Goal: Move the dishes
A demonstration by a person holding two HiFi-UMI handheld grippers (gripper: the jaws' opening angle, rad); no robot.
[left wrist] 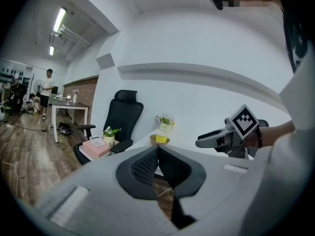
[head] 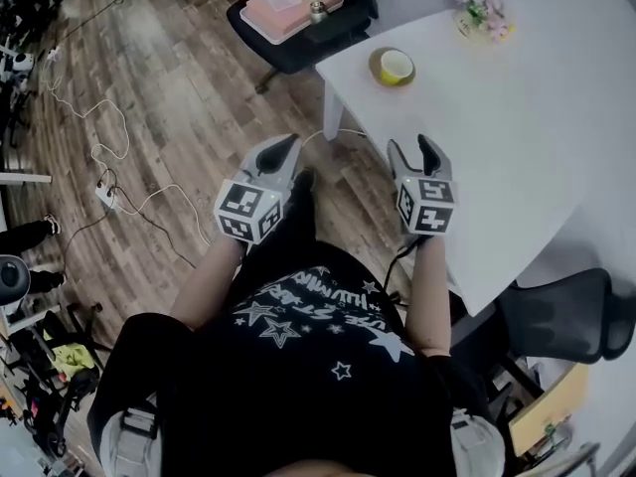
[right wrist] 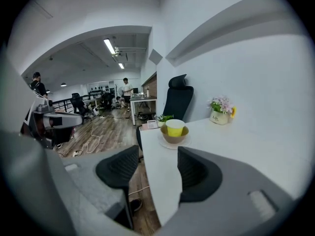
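Person in a black star-print T-shirt with short sleeves, holding two grey grippers.
The shirt has white stars, outlined and solid, under a band of white lettering, and there is a black shoe. The left gripper and right gripper have smooth light-grey shells and dark tapered jaws lined with black ribbed pads. Each carries a white cube with black square markers on its faces. A thin black cable runs from the right one.
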